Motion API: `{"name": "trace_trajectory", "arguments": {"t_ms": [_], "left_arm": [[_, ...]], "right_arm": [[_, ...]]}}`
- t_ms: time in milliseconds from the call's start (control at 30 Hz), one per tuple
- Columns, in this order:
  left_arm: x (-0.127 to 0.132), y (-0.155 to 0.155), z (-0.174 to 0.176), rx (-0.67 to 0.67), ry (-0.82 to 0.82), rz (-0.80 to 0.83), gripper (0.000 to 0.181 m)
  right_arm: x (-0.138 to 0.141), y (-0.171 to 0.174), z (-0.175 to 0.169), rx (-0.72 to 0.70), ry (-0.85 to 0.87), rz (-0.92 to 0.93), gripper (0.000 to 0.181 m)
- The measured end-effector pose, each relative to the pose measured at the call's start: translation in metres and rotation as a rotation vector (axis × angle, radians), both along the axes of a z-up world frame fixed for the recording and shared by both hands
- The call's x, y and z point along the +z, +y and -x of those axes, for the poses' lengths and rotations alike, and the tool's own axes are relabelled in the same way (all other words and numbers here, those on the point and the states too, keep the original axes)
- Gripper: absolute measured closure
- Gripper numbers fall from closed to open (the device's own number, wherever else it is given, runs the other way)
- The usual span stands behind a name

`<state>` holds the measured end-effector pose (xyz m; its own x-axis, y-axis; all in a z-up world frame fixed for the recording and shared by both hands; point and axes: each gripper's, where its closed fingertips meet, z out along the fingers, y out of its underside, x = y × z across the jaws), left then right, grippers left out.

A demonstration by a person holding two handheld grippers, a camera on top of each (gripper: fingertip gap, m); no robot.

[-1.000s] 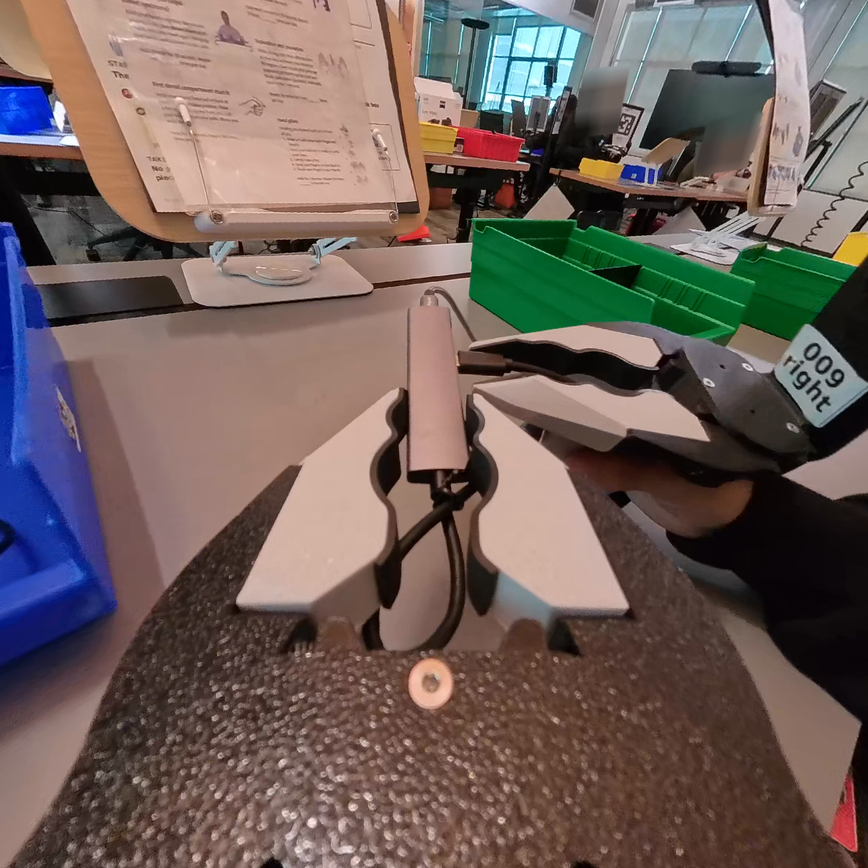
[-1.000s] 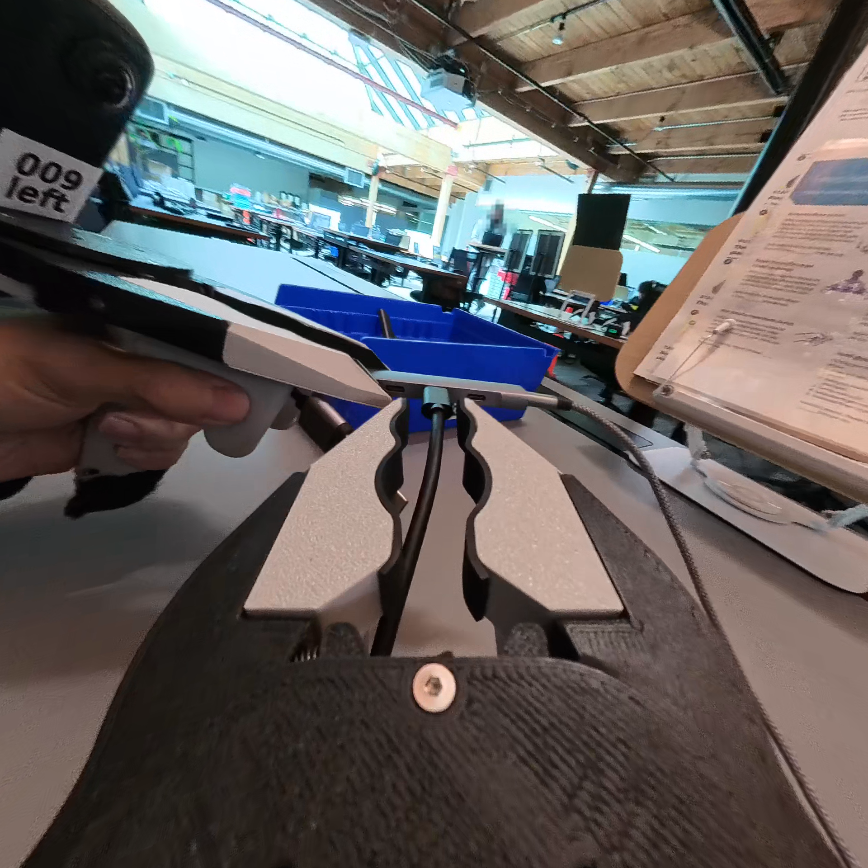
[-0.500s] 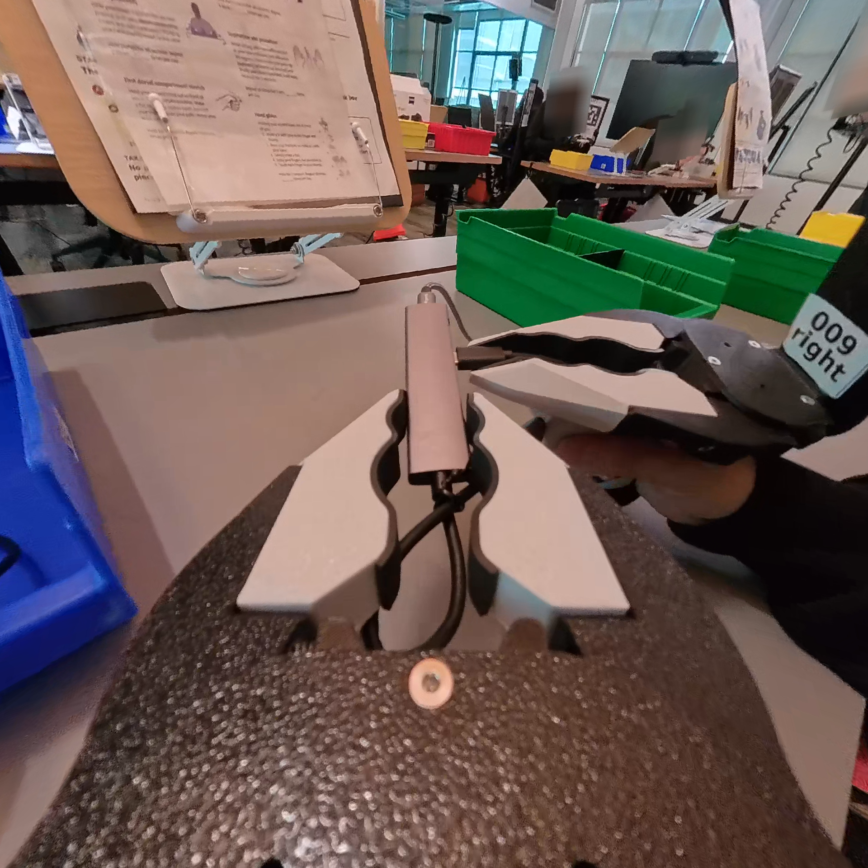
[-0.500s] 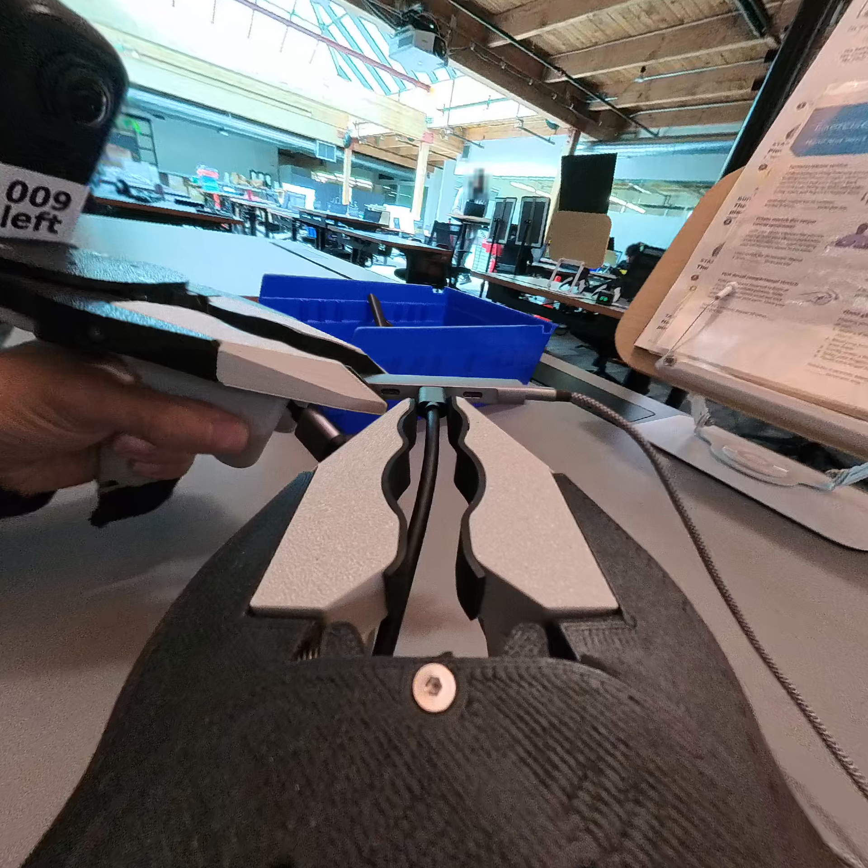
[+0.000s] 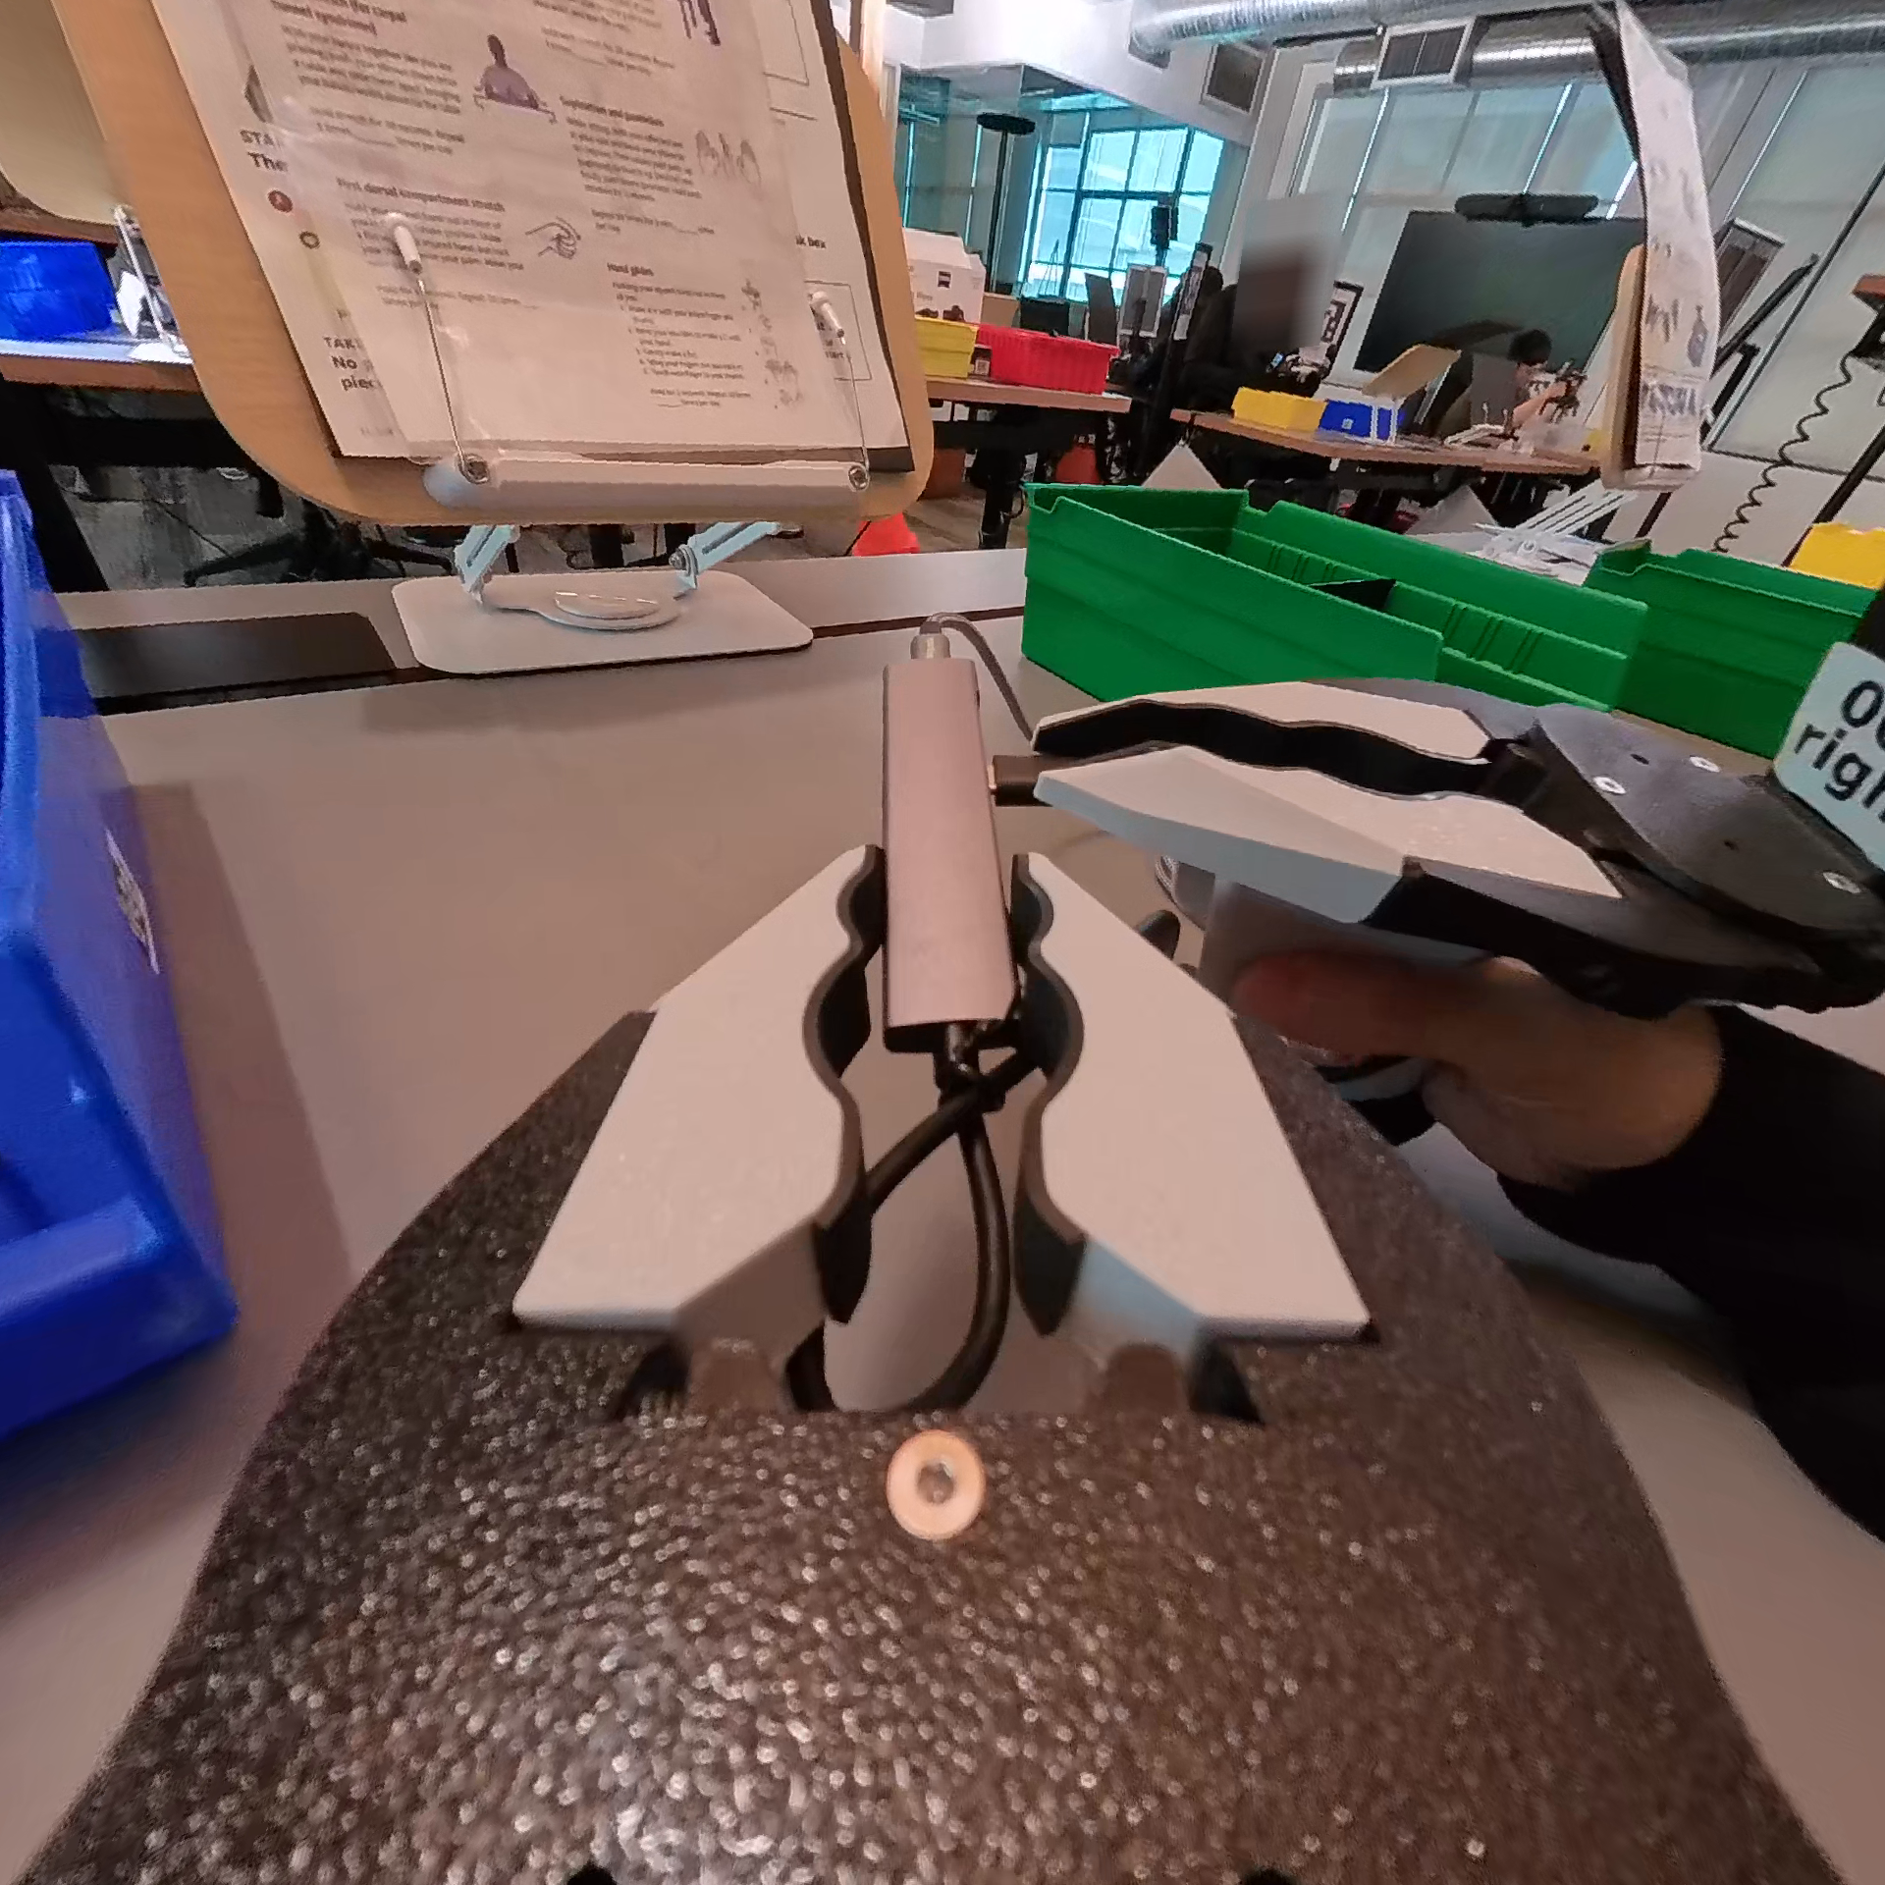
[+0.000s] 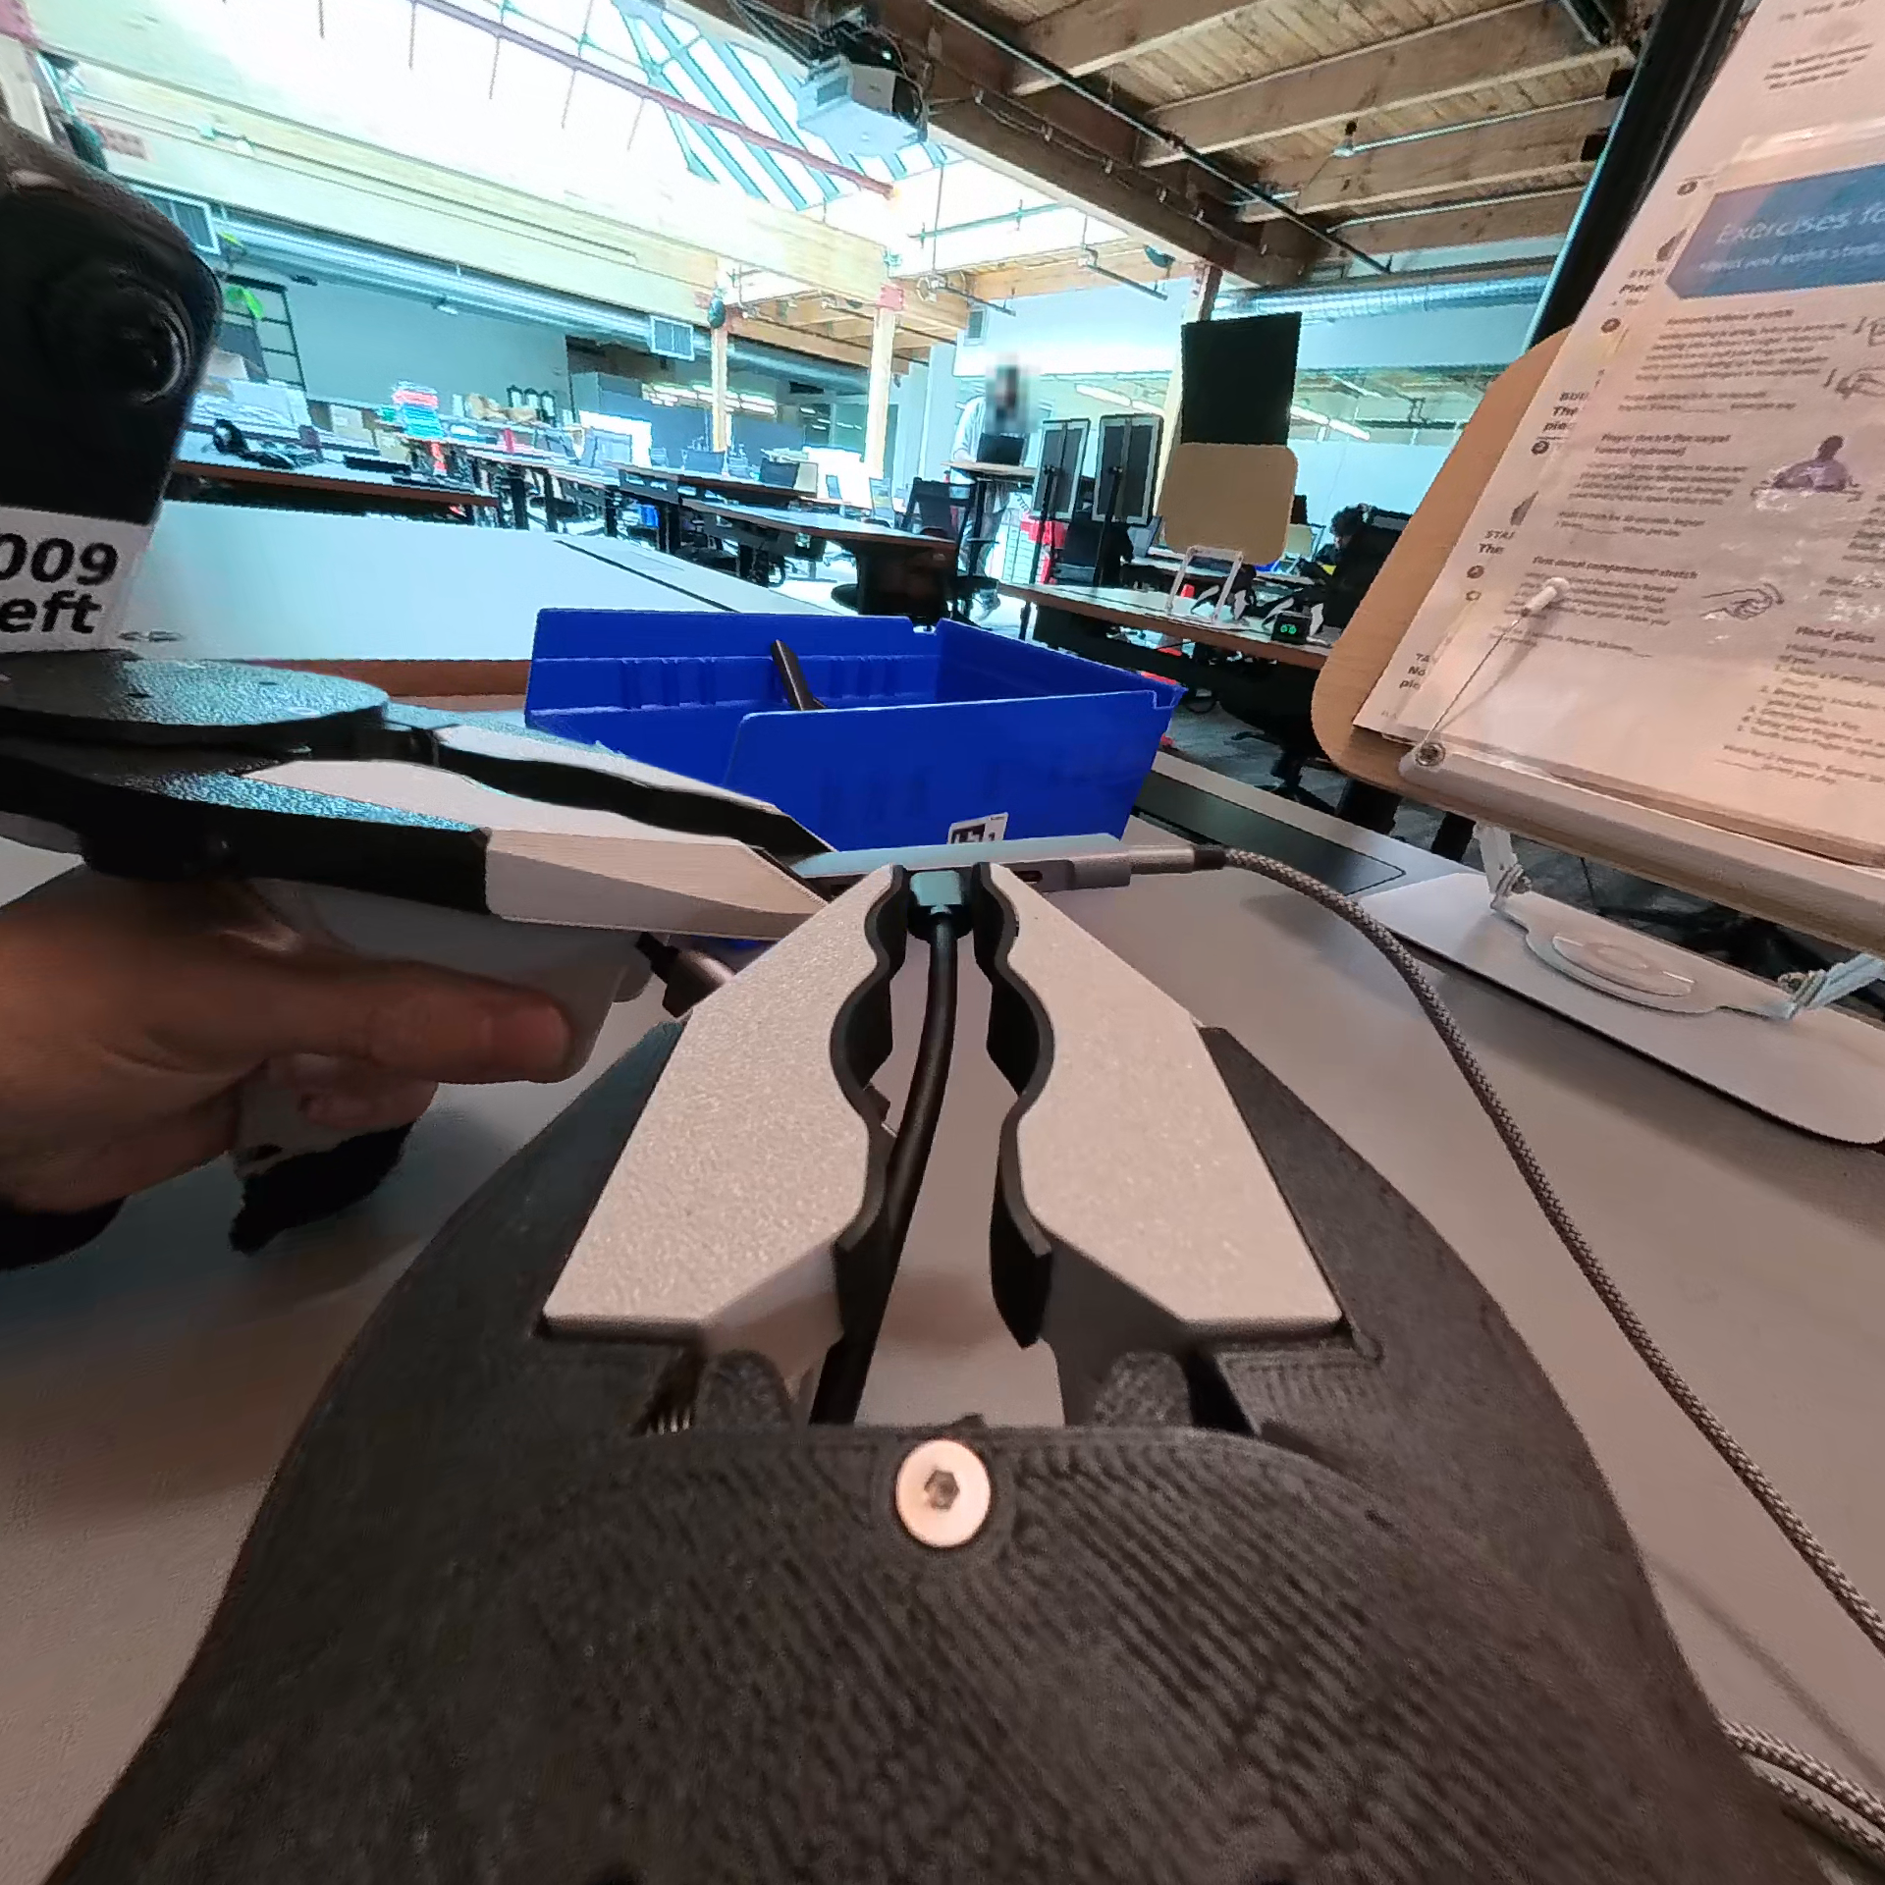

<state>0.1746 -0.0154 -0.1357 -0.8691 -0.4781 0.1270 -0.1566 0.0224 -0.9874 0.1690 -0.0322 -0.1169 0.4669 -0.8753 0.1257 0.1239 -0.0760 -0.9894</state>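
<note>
2 grippers [image 5: 944, 887] [image 6: 938, 898], 1 USB hub [image 5: 933, 847], 2 green bins [image 5: 1224, 602], 1 blue bin [image 6: 918, 755], 2 doc stands [image 5: 571, 490].

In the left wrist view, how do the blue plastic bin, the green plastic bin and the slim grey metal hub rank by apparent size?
1. Green plastic bin, though partly hidden.
2. Blue plastic bin: cropped and very near the camera, so its order against the green one is unsure.
3. Slim grey metal hub, clearly smallest.

Both wide-angle views are bright and evenly lit by daylight. Skylights [image 6: 571, 112] overhead are blown out to white, and far windows [image 5: 1112, 184] glow. Soft shadows fall on the desk [image 5: 459, 867]. Straight lines bow near the edges; a mosaic patch blurs one distant figure.
</note>
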Motion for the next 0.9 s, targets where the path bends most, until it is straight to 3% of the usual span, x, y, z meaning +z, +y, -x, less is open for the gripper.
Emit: {"name": "trace_trajectory", "arguments": {"t_ms": [33, 900], "left_arm": [[-0.0004, 0.0003, -0.0004, 0.002, 0.002, 0.001, 0.159], [0.004, 0.005, 0.0009, 0.022, -0.055, 0.023, 0.158]], "right_arm": [[-0.0004, 0.0003, -0.0005, -0.003, 0.002, 0.005, 0.17], [0.0023, 0.0046, 0.0021, -0.067, -0.053, 0.146, 0.17]]}}
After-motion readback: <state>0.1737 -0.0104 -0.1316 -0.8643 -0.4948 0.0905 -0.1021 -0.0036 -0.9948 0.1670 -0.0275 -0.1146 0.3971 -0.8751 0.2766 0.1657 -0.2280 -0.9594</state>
